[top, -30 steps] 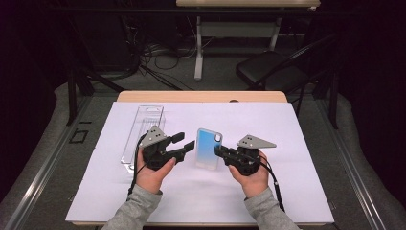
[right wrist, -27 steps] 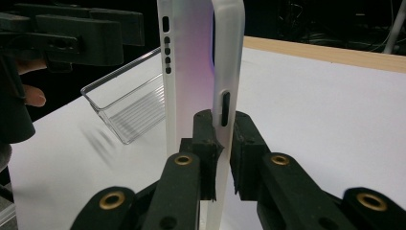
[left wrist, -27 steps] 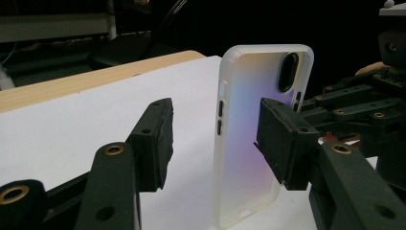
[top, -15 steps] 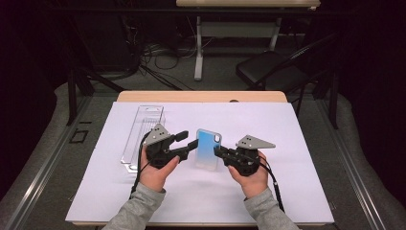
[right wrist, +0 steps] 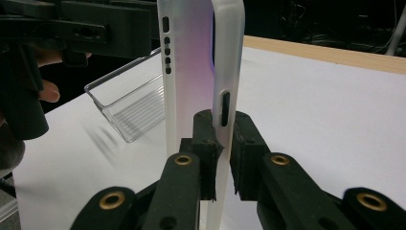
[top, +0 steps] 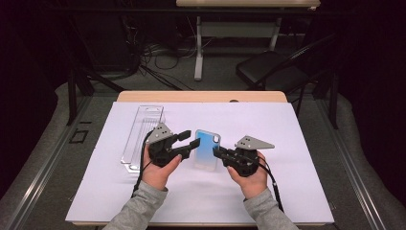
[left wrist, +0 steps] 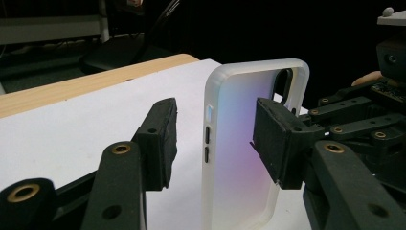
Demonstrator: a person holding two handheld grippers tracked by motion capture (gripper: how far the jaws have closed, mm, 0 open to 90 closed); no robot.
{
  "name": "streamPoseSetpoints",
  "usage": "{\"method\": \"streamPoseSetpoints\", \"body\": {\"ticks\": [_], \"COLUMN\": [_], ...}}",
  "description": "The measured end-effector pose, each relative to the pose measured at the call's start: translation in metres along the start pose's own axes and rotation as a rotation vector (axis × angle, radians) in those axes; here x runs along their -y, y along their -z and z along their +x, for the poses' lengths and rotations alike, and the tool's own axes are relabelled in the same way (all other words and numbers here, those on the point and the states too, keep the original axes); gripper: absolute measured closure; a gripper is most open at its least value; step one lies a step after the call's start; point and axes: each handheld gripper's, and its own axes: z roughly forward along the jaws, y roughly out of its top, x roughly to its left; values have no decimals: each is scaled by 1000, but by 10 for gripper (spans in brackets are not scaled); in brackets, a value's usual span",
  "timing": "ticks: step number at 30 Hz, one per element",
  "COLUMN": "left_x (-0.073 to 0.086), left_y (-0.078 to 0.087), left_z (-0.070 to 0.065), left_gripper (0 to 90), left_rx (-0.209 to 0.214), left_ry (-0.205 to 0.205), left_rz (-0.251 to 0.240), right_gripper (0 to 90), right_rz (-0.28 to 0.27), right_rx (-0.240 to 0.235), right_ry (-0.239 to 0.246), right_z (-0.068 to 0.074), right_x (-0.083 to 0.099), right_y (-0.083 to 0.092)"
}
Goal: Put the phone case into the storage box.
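Frosted case (top: 207, 149) at frame centre, pinched by right claw (top: 216, 152); left claw (top: 192, 140) half-wide, just narrowing around its other edge, not yet gripping. Two-sided hold probably coming.

Bright tabletop, dark surroundings, soft focus
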Motion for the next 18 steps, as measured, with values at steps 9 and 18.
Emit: {"method": "streamPoseSetpoints", "body": {"ticks": [9, 18], "left_x": [0, 0], "left_y": [-4, -7], "left_z": [-1, -1], "left_gripper": [567, 599], "left_rx": [3, 3], "left_ry": [4, 5], "left_rz": [0, 1], "right_gripper": [823, 823], "right_rz": [-1, -1], "right_rx": [0, -2], "right_ry": [1, 8], "right_z": [1, 1], "right_x": [0, 0], "right_y": [0, 0]}}
